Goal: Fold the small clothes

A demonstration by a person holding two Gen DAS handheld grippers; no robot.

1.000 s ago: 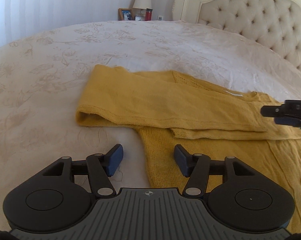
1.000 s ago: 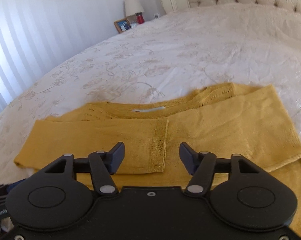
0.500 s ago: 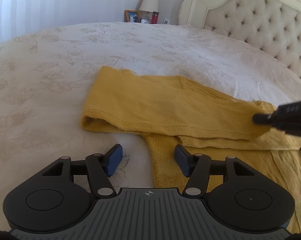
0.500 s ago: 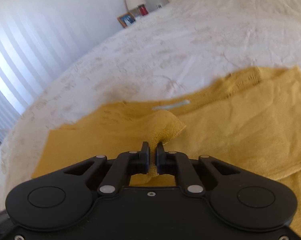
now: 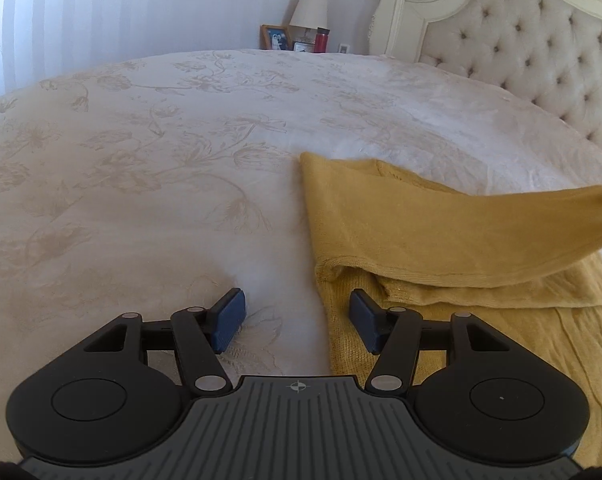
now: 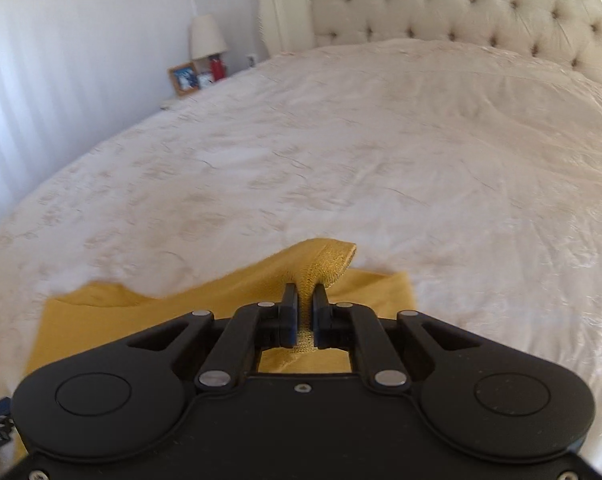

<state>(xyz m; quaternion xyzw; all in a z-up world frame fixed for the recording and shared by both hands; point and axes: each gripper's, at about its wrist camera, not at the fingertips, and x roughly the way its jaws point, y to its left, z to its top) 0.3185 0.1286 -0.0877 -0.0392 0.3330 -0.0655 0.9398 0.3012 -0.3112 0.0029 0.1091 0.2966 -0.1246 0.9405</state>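
Note:
A mustard-yellow knit sweater (image 5: pixel 441 236) lies on the white floral bedspread (image 5: pixel 161 184). One of its sleeves is raised off the body and stretched toward the right edge of the left wrist view. My left gripper (image 5: pixel 297 322) hovers open over the sweater's left side edge, one pad above the bedspread and one above the knit, nothing between them. My right gripper (image 6: pixel 304 300) is shut on the ribbed sleeve cuff (image 6: pixel 329 266), which sticks up past the pads. The rest of the sweater (image 6: pixel 141 320) hangs below and behind it.
A tufted cream headboard (image 5: pixel 541 60) rises at the back right. A nightstand beyond the bed carries a lamp (image 5: pixel 309 10), a photo frame (image 5: pixel 275 37) and a red bottle (image 5: pixel 321 39). Bedspread stretches wide to the left and beyond the sweater.
My right gripper closed on the sleeve cuff, then lifted it and carried it away to the right, pulling the sleeve taut. The left gripper stayed open over the sweater's edge.

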